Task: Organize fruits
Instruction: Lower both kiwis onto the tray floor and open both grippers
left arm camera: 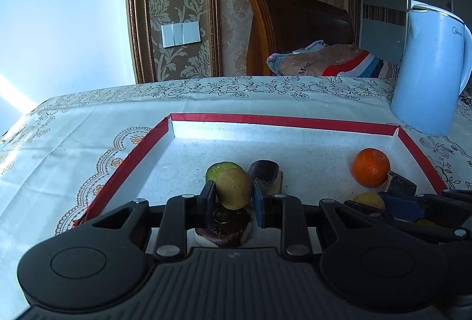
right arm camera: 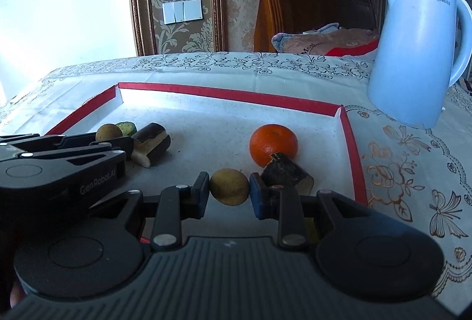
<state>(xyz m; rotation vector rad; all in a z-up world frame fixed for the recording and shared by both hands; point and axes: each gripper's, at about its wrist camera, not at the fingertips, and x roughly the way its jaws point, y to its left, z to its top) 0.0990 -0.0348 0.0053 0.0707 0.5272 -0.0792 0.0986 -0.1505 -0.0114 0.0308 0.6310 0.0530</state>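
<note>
A red-rimmed white tray (left arm camera: 283, 120) (right arm camera: 230, 97) lies on the table. My left gripper (left arm camera: 233, 197) is shut on a small yellow-brown fruit (left arm camera: 233, 188), held above a brown mushroom (left arm camera: 225, 227). A green cucumber slice (left arm camera: 219, 169) and a dark eggplant piece (left arm camera: 265, 174) lie just beyond. My right gripper (right arm camera: 229, 191) is shut on another yellow-brown fruit (right arm camera: 229, 186) over the tray. An orange (right arm camera: 273, 144) (left arm camera: 371, 167) and a dark eggplant chunk (right arm camera: 286, 175) lie just past it. The left gripper (right arm camera: 118, 143) also shows in the right wrist view.
A light blue electric kettle (left arm camera: 429, 69) (right arm camera: 419, 48) stands on the patterned tablecloth (left arm camera: 88, 128) at the back right, beside the tray. A wooden bed headboard (left arm camera: 295, 36) and bedding lie behind the table.
</note>
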